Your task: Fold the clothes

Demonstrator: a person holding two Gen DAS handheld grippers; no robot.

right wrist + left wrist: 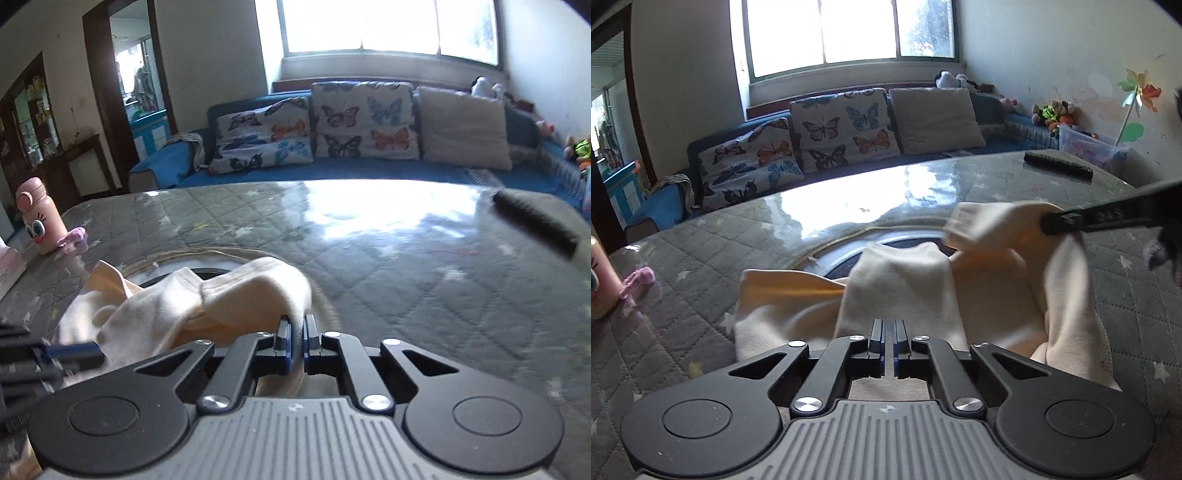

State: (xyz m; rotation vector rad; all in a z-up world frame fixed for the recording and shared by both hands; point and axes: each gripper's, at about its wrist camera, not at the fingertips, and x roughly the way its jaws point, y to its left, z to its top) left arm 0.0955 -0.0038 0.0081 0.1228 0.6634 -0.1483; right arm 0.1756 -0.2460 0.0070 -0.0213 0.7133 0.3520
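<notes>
A cream garment point(897, 288) lies bunched on the grey quilted table point(701, 266). My left gripper point(889, 325) is shut on a fold of it at its near edge. My right gripper point(297, 323) is shut on another part of the cream garment point(243, 295), holding it lifted a little above the table point(406, 277). In the left wrist view the right gripper point(1049, 223) comes in from the right, pinching a raised sleeve. In the right wrist view the left gripper point(96, 350) shows blurred at the lower left.
A pink bottle point(37, 218) and a pink scrunchie point(74, 236) stand at the table's left. A black remote point(535, 221) lies at the far right. A round dark inset point(857, 254) sits under the garment. A blue sofa point(332, 170) with cushions runs behind the table.
</notes>
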